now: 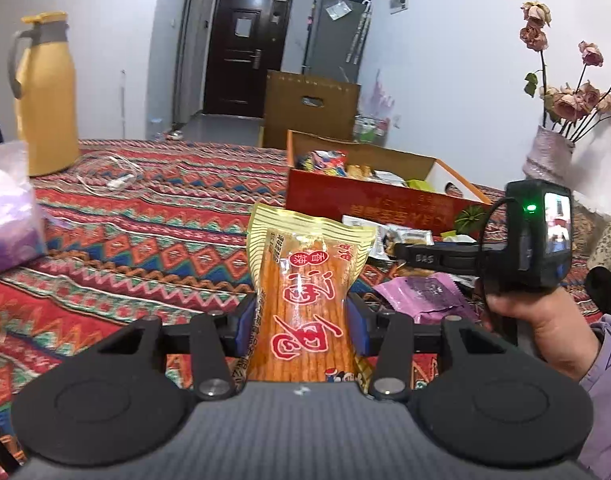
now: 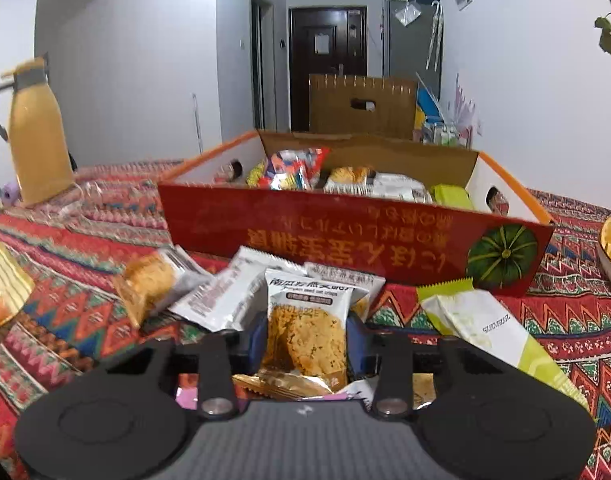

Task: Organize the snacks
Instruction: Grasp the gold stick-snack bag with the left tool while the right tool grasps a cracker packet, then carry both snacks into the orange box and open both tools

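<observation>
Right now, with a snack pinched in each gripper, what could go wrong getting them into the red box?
The left gripper pinches the tall orange snack pack low down, so its top may flop or slip.

The right gripper holds the oat crisp packet; a hard squeeze could crack it.

The red box has a raised front wall that could snag either packet.

Left claw (image 1: 303,320) clamped on packet; right claw (image 2: 305,340) clamped on packet.

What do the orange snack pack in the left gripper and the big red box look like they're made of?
Orange snack pack: thin glossy plastic film, part clear; the sticks show through, glare spots and a crimped top seal. Red box: likely cardboard with a printed red face; bare brown inner wall, folded flaps, cut hand holes.
</observation>
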